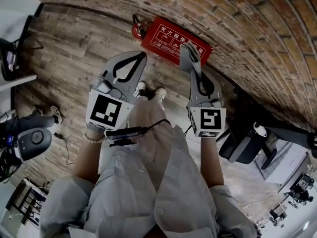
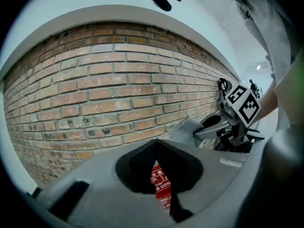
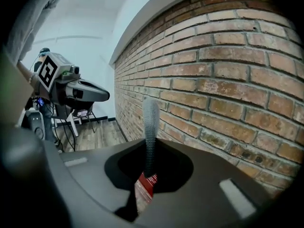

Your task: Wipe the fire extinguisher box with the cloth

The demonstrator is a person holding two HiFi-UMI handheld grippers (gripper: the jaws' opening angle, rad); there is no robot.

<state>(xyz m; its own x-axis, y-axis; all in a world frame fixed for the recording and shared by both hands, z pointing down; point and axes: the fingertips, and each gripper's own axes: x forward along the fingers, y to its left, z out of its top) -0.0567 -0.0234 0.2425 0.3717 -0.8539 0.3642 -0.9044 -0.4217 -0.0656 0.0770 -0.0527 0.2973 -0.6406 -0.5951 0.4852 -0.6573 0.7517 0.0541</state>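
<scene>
The red fire extinguisher box [image 1: 174, 39] lies on the wooden floor against the brick wall [image 1: 233, 29]; a red extinguisher [image 1: 138, 27] stands at its left end. My right gripper [image 1: 193, 69] is shut on a grey cloth [image 1: 188, 52], which hangs just above the box's right part. In the right gripper view the cloth [image 3: 151, 127] stands up between the jaws, with the box [image 3: 144, 187] showing below. My left gripper [image 1: 142, 57] is shut on nothing, a little left of the box. Its own view shows the box [image 2: 161, 186] through the jaw opening and the cloth [image 2: 186, 128] at the right.
The person's shoes [image 1: 148, 89] stand on the floor just short of the box. A black stand with a chair base [image 1: 246, 139] is at the right. Grey equipment [image 1: 30, 141] and a cable lie at the left, with a white table edge [image 1: 15, 11] at the far left.
</scene>
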